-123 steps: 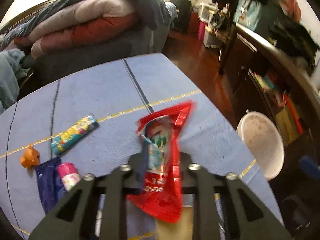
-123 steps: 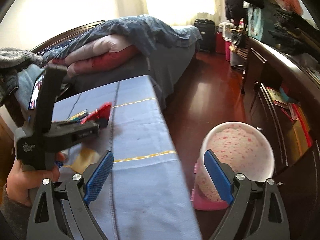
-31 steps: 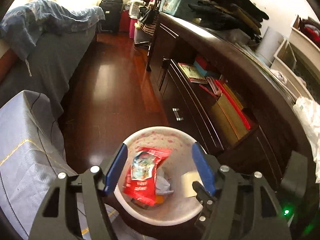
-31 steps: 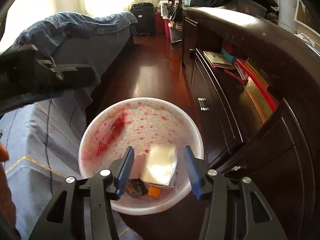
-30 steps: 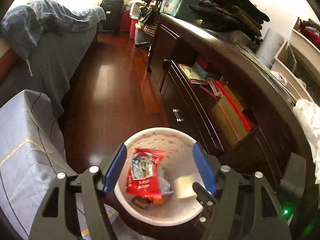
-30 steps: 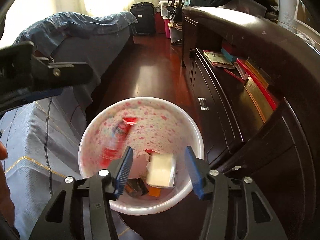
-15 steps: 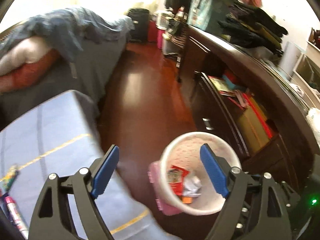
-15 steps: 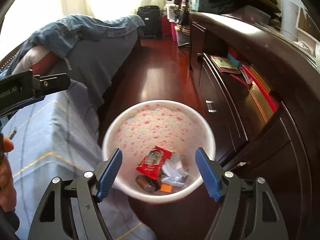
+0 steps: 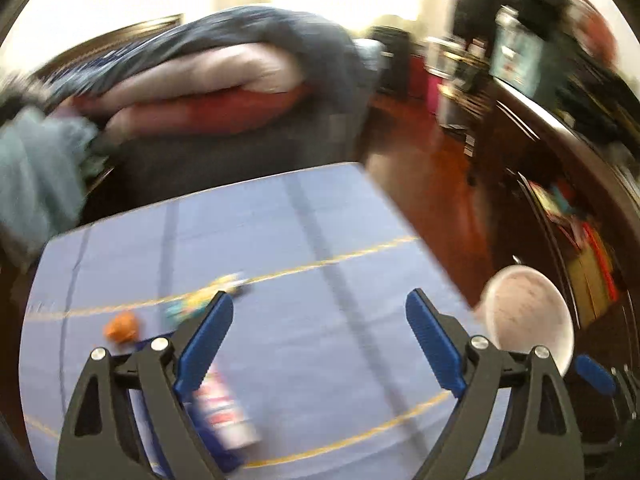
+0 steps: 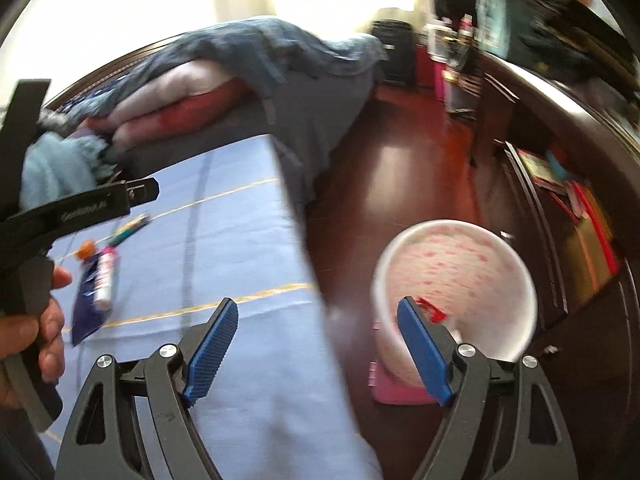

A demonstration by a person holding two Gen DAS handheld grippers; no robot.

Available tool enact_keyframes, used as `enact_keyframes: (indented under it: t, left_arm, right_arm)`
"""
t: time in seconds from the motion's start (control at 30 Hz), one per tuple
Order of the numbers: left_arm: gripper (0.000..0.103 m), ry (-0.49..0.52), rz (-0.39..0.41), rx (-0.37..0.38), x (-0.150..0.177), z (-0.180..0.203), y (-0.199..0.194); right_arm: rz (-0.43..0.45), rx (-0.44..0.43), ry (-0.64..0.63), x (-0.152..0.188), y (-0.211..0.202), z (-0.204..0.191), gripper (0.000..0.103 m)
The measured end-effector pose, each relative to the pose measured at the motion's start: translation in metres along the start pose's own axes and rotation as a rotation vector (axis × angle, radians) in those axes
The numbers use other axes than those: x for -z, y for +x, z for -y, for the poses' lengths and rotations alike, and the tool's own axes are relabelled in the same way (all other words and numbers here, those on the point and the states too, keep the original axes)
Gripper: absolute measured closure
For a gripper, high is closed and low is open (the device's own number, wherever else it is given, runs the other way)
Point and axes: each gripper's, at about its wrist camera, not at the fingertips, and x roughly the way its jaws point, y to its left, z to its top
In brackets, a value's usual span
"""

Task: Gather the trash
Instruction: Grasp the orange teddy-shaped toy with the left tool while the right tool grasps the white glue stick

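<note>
A white pink-speckled round plastic bin [image 10: 456,280] holds a red wrapper [image 10: 430,310], beside the blue cloth-covered table's [image 9: 300,300] edge; both the left gripper [image 9: 320,344] and right gripper [image 10: 318,344] gape wide, holding nothing.

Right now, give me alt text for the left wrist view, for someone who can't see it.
The open, empty left gripper hangs over a blue tablecloth where blurred trash remains: a colourful wrapper, a small orange object and a white tube on a dark blue packet. The speckled bin sits right of the table.

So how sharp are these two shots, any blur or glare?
Left wrist view: heavy motion blur smears the wrappers on the blue cloth; the window is blown out. Right wrist view: blurred too, especially the bin; both fisheye-curved.
</note>
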Motion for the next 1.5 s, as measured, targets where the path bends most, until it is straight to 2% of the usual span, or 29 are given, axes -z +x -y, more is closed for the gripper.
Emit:
enact_keyframes:
  t: [0.13, 0.23, 0.33, 0.5, 0.6, 0.7, 0.77, 0.8, 0.83, 0.97, 1.07, 1.2, 1.33, 1.43, 1.47, 1.5]
  left_arm:
    - [0.014, -0.163, -0.008, -0.131, 0.003, -0.068, 0.003]
    - [0.014, -0.283, -0.035, -0.196, 0.01, -0.114, 0.014]
    - [0.014, -0.35, -0.052, -0.24, 0.014, -0.142, 0.026]
    - [0.017, -0.392, -0.093, -0.253, 0.019, -0.165, 0.047]
    - [0.031, -0.393, -0.119, -0.239, 0.021, -0.172, 0.058]
    - [0.035, -0.364, -0.11, -0.243, 0.025, -0.169, 0.058]
    - [0.048, -0.337, -0.106, -0.251, 0.025, -0.165, 0.058]
    - [0.058, -0.324, -0.106, -0.253, 0.025, -0.165, 0.059]
    - [0.061, -0.309, -0.105, -0.252, 0.025, -0.162, 0.058]
    - [0.061, -0.317, -0.096, -0.223, 0.029, -0.168, 0.053]
    - [0.061, -0.326, -0.09, -0.224, 0.032, -0.176, 0.048]
    - [0.061, -0.335, -0.068, -0.233, 0.032, -0.187, 0.035]
    - [0.061, -0.337, -0.053, -0.236, 0.032, -0.195, 0.025]
    - [0.061, -0.344, -0.045, -0.232, 0.032, -0.199, 0.019]
    - [0.061, -0.346, -0.042, -0.233, 0.032, -0.2, 0.017]
    - [0.061, -0.347, -0.04, -0.234, 0.032, -0.201, 0.016]
  right_arm:
    - [-0.003, -0.051, -0.068, 0.0, 0.0, -0.037, 0.021]
    - [-0.011, -0.082, -0.116, 0.001, 0.002, -0.062, 0.021]
    - [-0.015, -0.104, -0.158, 0.002, 0.002, -0.085, 0.021]
    - [-0.024, -0.132, -0.213, 0.003, 0.005, -0.116, 0.021]
    - [-0.03, -0.14, -0.242, 0.003, 0.01, -0.132, 0.021]
    - [-0.042, -0.143, -0.259, 0.003, 0.018, -0.146, 0.021]
    - [-0.055, -0.142, -0.267, 0.003, 0.026, -0.156, 0.021]
    - [-0.058, -0.146, -0.267, 0.002, 0.029, -0.159, 0.021]
    - [-0.066, -0.152, -0.267, 0.002, 0.033, -0.163, 0.021]
    - [-0.076, -0.174, -0.279, -0.001, 0.048, -0.182, 0.022]
    - [-0.08, -0.171, -0.301, -0.002, 0.059, -0.197, 0.028]
    - [-0.12, -0.155, -0.326, -0.003, 0.078, -0.21, 0.043]
    - [-0.15, -0.157, -0.327, -0.001, 0.088, -0.214, 0.048]
    - [-0.137, -0.14, -0.335, 0.0, 0.088, -0.217, 0.053]
    - [-0.134, -0.14, -0.339, 0.0, 0.088, -0.218, 0.06]
    - [-0.131, -0.14, -0.341, 0.001, 0.088, -0.218, 0.073]
